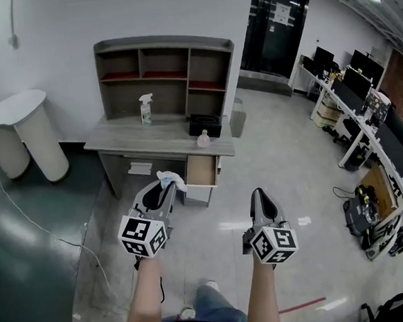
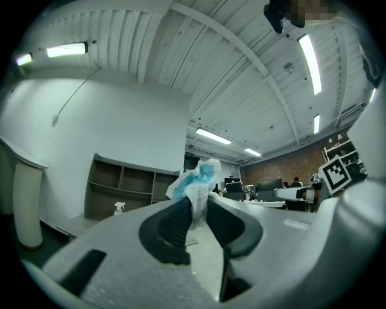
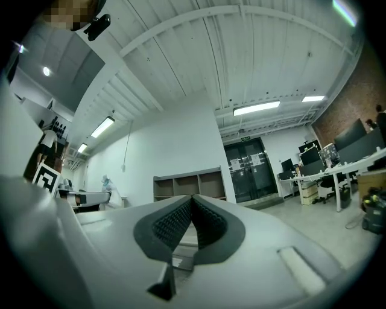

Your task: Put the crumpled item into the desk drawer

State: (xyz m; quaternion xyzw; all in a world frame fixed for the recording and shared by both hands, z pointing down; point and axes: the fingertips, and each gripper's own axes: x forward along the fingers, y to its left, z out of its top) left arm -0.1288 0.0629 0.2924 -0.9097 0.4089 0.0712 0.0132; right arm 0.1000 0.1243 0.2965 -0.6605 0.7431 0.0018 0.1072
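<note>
My left gripper [image 1: 167, 185] is shut on a crumpled white and pale blue item [image 1: 171, 178], which sticks out past its tips. In the left gripper view the crumpled item [image 2: 196, 181] stands pinched between the dark pads [image 2: 175, 222]. The grey desk [image 1: 159, 138] lies ahead, with its right-hand drawer [image 1: 201, 171] pulled open just right of the held item. My right gripper [image 1: 259, 194] hangs to the right over the floor, shut with nothing in it; its ribbed pads [image 3: 174, 224] meet at the tip in the right gripper view.
On the desk stand a spray bottle [image 1: 145, 110], a black box [image 1: 205, 124] and a small clear bottle [image 1: 203, 140]. A shelf hutch [image 1: 163, 73] rises behind. A white round table [image 1: 20, 133] stands left. Office desks with monitors [image 1: 363, 102] line the right.
</note>
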